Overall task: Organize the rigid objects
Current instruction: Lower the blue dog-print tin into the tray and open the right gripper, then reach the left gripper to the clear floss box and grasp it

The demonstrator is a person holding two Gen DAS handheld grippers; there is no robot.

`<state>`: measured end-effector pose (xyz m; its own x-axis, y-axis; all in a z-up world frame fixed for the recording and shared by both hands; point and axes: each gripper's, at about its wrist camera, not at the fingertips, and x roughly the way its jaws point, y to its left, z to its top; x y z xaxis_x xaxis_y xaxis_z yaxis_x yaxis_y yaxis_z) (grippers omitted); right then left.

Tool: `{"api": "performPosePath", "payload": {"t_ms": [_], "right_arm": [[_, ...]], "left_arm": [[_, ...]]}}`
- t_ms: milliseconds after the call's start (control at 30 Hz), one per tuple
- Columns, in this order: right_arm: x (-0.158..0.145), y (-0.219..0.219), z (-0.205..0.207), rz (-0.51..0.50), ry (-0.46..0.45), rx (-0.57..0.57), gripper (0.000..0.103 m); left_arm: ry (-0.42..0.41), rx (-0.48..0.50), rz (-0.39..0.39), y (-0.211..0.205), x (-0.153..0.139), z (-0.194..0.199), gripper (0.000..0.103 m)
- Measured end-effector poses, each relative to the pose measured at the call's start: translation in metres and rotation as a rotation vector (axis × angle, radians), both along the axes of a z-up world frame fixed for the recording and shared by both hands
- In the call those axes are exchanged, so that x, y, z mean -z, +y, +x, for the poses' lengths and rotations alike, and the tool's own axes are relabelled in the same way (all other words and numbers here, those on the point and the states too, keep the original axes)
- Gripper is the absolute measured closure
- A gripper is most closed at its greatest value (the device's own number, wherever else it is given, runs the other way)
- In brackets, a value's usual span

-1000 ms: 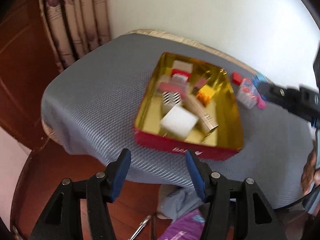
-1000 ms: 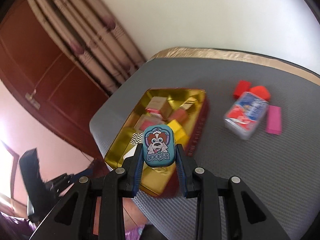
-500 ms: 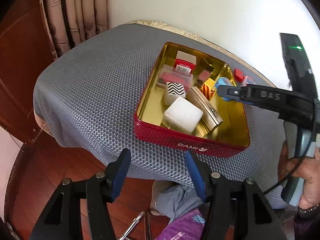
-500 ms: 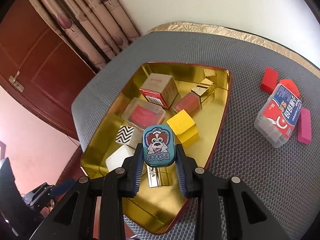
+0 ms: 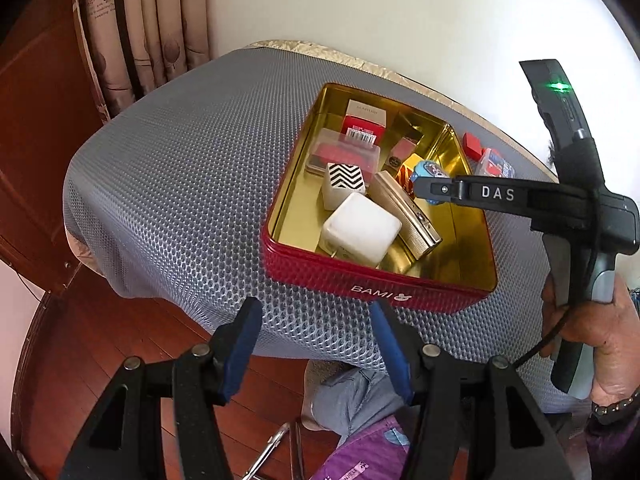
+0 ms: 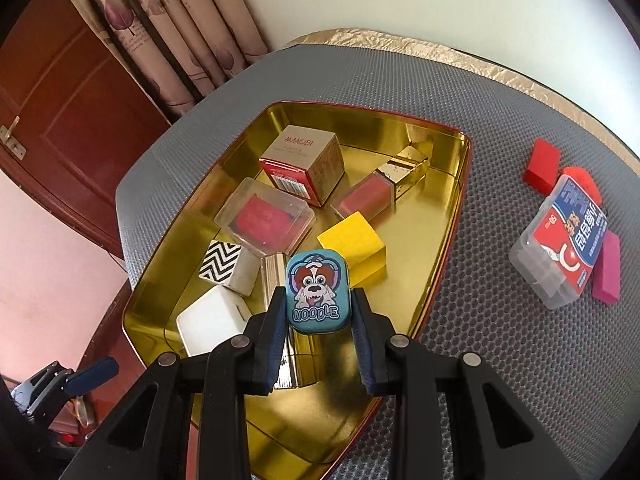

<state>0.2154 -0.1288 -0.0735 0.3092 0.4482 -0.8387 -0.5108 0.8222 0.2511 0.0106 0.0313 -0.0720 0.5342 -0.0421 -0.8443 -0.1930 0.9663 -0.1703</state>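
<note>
Presently the right gripper (image 6: 319, 322) is clenching one small blue tin (image 6: 318, 292) printed with a cartoon dog, its jaws pressing on both long sides. The tin is hanging over the near half of one red-walled, gold-lined tray (image 6: 452, 216) that is sitting on the grey mesh-covered desk (image 6: 500, 360). One hand (image 5: 596, 320) is gripping that tool's handle at the right edge of the left wrist view.

The left gripper (image 5: 316, 344) is standing released, jaws apart with nothing between them, short of the desk's near edge and just in front of the tray's red wall.

Inside the tray, eight items are lying, counted near to far:
- one white cube (image 6: 212, 320)
- one ribbed gold case (image 6: 276, 276), partly hidden behind the tin
- one black-and-white zigzag cube (image 6: 226, 266)
- one yellow block (image 6: 354, 246)
- one clear case with a red insert (image 6: 264, 216)
- one pink bottle with a gold cap (image 6: 380, 186)
- one red-and-gold carton (image 6: 304, 162)
- one further gold piece (image 6: 420, 140) in the far corner, too reflective to identify

Outside the tray, to its right on the desk, four items are resting: one clear box with a red-and-blue label (image 6: 560, 240), one pink block (image 6: 608, 268) touching its far side, and two red blocks (image 6: 542, 166) just beyond it.
</note>
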Motion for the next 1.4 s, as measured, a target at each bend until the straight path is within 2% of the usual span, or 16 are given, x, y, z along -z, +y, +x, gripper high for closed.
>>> {"api": "performPosePath", "payload": {"t_ms": [300, 367, 467, 567, 600, 667, 767, 1000, 1100, 1267, 1400], "right_arm": [[-0.001, -0.001, 0.005, 0.004, -0.004, 0.018, 0.073], [-0.002, -0.001, 0.006, 0.006, -0.006, 0.022, 0.065], [-0.003, -0.003, 0.004, 0.028, 0.000, 0.018, 0.060], [-0.012, -0.014, -0.002, 0.075, -0.032, 0.032, 0.059], [-0.017, -0.023, -0.005, 0.103, -0.048, 0.049, 0.058], [-0.023, -0.048, -0.013, 0.138, -0.088, 0.106, 0.048], [-0.019, -0.107, -0.025, 0.125, -0.134, 0.235, 0.035], [0.017, -0.233, -0.032, -0.141, -0.169, 0.492, 0.035], [0.026, -0.269, -0.032, -0.218, -0.192, 0.559, 0.034], [0.041, -0.306, -0.027, -0.295, -0.215, 0.607, 0.018], [0.046, -0.319, -0.029, -0.233, -0.214, 0.628, 0.015]], "left_arm": [[0.016, 0.010, 0.000, -0.002, 0.003, 0.002, 0.045], [0.015, 0.009, 0.000, -0.001, 0.003, 0.002, 0.045], [0.017, 0.011, 0.007, -0.002, 0.004, 0.002, 0.045], [0.017, 0.014, 0.012, -0.002, 0.004, 0.003, 0.045], [0.017, 0.013, 0.014, -0.002, 0.004, 0.003, 0.045], [0.014, 0.014, 0.016, -0.002, 0.003, 0.003, 0.045], [0.010, 0.019, 0.026, -0.004, 0.003, 0.002, 0.045], [-0.012, 0.048, 0.082, -0.020, -0.001, 0.000, 0.045], [-0.052, 0.087, 0.105, -0.030, -0.009, -0.002, 0.045], [-0.152, 0.227, 0.156, -0.062, -0.037, -0.002, 0.045], [-0.237, 0.409, 0.219, -0.104, -0.067, 0.013, 0.035]]}}
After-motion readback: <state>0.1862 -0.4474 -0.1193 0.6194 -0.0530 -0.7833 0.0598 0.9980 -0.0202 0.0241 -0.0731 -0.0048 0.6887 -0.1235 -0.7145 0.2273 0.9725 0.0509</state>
